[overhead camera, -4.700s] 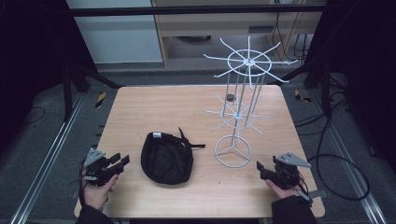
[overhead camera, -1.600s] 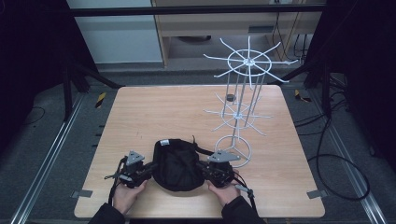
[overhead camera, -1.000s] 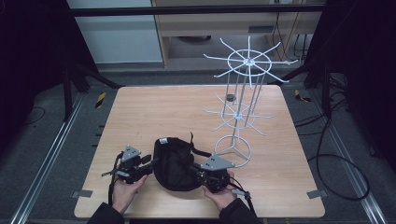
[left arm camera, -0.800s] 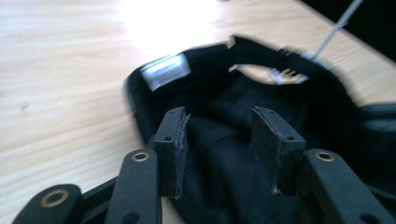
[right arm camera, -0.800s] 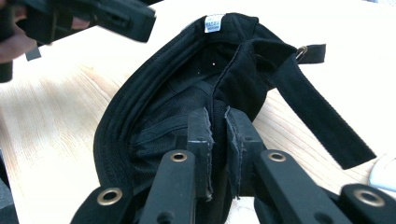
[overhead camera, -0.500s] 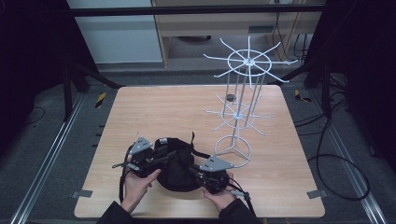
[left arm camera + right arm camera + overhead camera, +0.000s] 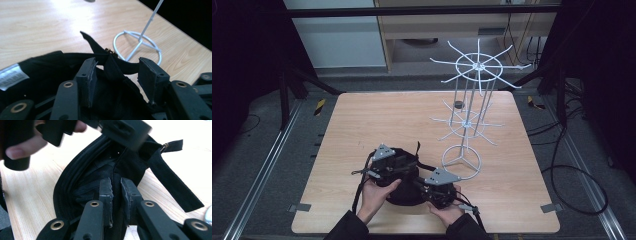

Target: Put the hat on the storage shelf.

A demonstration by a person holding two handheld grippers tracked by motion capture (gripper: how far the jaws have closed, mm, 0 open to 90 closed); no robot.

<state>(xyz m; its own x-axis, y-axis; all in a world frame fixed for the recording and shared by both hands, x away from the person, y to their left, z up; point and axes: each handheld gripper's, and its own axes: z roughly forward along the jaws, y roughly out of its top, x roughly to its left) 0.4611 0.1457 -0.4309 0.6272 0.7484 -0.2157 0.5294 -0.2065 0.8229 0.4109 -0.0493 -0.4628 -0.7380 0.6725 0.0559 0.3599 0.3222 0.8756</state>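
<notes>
Left claw (image 7: 117,72) moved over soft black fabric bag (image 7: 404,172), jaws apart; right claw (image 7: 115,187) pinches bag fabric

Wooden table (image 7: 362,125); black bag (image 7: 404,192); wire rack (image 7: 464,127)

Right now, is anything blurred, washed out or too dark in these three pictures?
High view: sharp table, surroundings nearly black. Left gripper view: glare whitens the far tabletop; the black cap loses detail. Right gripper view: the other gripper and hand at the top are blurred, with glare at the upper right.
</notes>
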